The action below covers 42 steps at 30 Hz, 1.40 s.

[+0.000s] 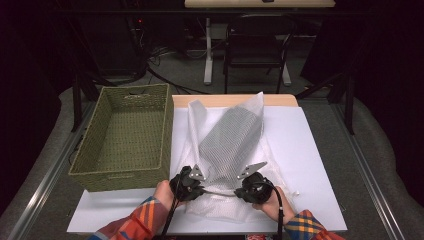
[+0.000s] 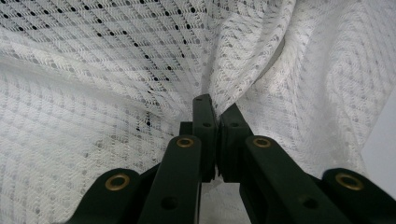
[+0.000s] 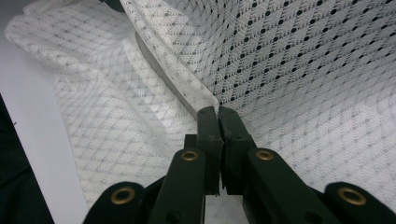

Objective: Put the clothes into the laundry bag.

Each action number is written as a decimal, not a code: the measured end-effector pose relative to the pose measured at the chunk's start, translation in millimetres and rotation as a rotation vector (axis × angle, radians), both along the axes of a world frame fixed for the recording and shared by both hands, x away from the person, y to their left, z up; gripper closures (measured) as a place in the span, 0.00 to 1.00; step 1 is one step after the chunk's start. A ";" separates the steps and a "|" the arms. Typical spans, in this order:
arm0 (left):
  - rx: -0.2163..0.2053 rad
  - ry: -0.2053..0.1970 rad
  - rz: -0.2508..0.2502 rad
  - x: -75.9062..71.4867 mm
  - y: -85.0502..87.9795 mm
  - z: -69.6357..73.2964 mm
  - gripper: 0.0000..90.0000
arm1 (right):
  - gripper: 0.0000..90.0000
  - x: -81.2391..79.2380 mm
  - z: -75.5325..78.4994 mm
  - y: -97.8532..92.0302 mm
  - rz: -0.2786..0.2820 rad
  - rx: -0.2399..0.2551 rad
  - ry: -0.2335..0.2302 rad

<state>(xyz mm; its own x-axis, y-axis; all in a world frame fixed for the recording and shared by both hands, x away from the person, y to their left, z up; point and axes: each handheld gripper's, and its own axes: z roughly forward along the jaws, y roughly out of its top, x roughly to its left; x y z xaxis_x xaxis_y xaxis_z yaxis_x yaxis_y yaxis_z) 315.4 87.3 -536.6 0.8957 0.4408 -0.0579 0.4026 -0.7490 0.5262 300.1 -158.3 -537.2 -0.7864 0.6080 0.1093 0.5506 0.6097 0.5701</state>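
A white mesh bag [image 1: 227,145] lies on the white table top, with something dark showing through its middle. My left gripper [image 1: 191,183] grips the bag's near edge at the left, and my right gripper [image 1: 251,188] grips it at the right. In the left gripper view the black jaws are closed on a fold of the mesh bag [image 2: 116,70], with the left gripper [image 2: 215,105] pinching it at the tips. In the right gripper view the right gripper [image 3: 217,112] pinches the mesh bag [image 3: 303,70] beside a seam.
A green woven basket [image 1: 107,172] with nothing in it stands at the left of the table. The white table top [image 1: 305,150] has bare room to the right of the bag. Chairs and table legs stand beyond the far edge.
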 end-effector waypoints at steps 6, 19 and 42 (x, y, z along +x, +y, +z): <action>-0.022 0.018 -0.002 -1.2 3.0 -2.6 0.88 | 0.96 1.9 -5.2 -0.8 0.007 -0.015 0.021; -0.061 0.003 0.002 -6.1 10.1 13.3 0.42 | 0.59 -4.1 11.6 -2.7 0.063 0.055 -0.008; -0.264 -0.251 0.066 -33.6 37.0 66.0 0.11 | 0.14 -22.8 63.7 -42.4 -0.036 0.210 -0.296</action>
<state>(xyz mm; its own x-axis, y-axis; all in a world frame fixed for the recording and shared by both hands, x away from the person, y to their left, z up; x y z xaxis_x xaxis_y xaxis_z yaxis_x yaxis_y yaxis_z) 281.8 124.3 -470.6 0.8665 0.4976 0.0404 0.2797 -0.5510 0.7862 277.3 -200.7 -473.4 -0.7813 0.6241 0.0057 0.3620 0.4457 0.8187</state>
